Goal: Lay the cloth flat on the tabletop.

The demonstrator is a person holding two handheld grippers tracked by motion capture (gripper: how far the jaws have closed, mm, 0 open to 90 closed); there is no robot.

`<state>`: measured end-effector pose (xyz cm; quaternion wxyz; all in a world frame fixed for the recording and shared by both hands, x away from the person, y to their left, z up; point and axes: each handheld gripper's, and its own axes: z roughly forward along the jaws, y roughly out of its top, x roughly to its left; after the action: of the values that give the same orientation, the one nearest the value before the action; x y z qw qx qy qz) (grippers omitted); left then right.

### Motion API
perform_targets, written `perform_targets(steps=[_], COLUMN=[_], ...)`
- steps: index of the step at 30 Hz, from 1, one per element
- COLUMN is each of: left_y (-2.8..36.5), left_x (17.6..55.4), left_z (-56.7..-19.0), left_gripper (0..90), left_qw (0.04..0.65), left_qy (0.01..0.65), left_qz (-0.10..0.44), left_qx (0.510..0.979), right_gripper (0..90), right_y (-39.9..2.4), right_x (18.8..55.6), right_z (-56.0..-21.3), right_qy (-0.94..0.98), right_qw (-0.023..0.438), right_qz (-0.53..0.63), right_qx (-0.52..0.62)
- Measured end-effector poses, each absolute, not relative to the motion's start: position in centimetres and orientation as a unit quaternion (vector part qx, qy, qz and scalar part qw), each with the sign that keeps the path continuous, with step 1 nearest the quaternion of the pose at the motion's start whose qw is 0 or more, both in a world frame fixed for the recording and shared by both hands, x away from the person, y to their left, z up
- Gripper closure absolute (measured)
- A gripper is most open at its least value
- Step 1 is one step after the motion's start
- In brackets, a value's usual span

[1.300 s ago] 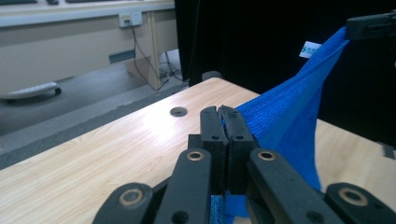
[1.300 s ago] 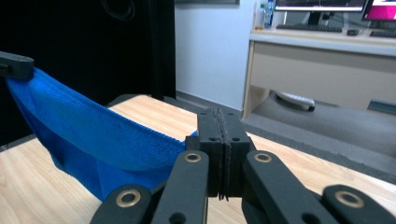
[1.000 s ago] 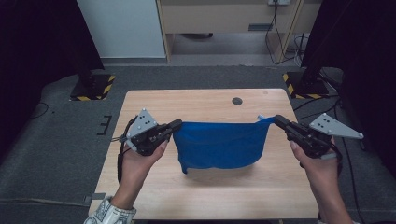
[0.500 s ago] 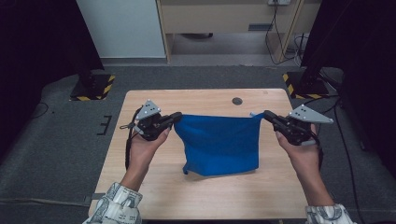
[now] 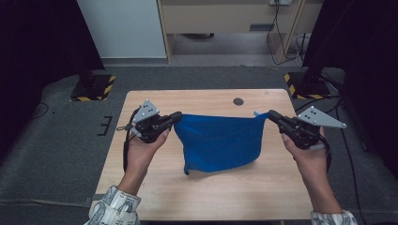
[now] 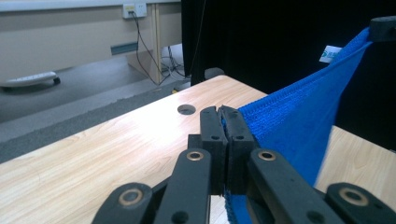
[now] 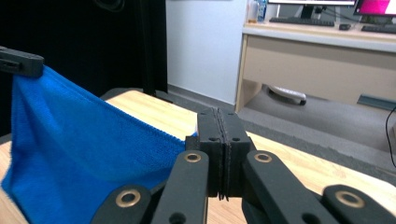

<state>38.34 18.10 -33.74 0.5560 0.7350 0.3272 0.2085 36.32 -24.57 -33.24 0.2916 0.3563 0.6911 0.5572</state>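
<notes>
high view: blue cloth point(image 5: 218, 143) between clamped grippers

A wooden tabletop point(image 5: 155, 187) has a round hole point(image 5: 238, 101) near its far edge. Grey carpet point(image 5: 56, 154) surrounds it. Beyond stand a desk point(image 5: 225, 14) and a white panel point(image 5: 122, 28), with hazard-striped bases point(image 5: 94, 89) at both sides.

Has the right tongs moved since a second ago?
Yes. In the high view the right tongs, shut on the blue cloth, moved up the picture toward the table hole.
</notes>
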Motion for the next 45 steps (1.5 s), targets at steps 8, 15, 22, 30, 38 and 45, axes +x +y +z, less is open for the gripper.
perform_targets(steps=[8, 15, 22, 30, 38, 45], left_y=[18.5, 18.5, 18.3, 19.0, 18.8, 18.2], left_x=[35.2, 34.0, 37.6, 42.0, 45.6, 47.4], left_z=[-31.4, -29.8, -31.8, -35.3, -37.9, -39.3], left_gripper=[88.7, 88.7, 88.5, 88.5, 88.2, 88.2], left_qw=[0.571, 0.573, 0.536, 0.526, 0.514, 0.502], left_qy=[0.305, 0.291, 0.316, 0.358, 0.387, 0.398], left_qz=[0.220, 0.225, 0.221, 0.196, 0.190, 0.195], left_qx=[0.730, 0.732, 0.751, 0.746, 0.742, 0.743], right_gripper=[89.4, 89.3, 89.2, 89.1, 89.1, 89.2], right_y=[-24.4, -24.6, -23.9, -22.6, -21.7, -21.6], right_x=[33.4, 31.4, 34.0, 38.0, 42.4, 44.6], right_z=[-31.3, -29.7, -31.3, -33.9, -36.7, -38.2], right_qy=[0.686, 0.686, 0.707, 0.723, 0.729, 0.726], right_qw=[0.305, 0.316, 0.307, 0.288, 0.274, 0.274], right_qz=[0.571, 0.571, 0.540, 0.511, 0.486, 0.472], right_qx=[0.333, 0.320, 0.339, 0.365, 0.396, 0.417])
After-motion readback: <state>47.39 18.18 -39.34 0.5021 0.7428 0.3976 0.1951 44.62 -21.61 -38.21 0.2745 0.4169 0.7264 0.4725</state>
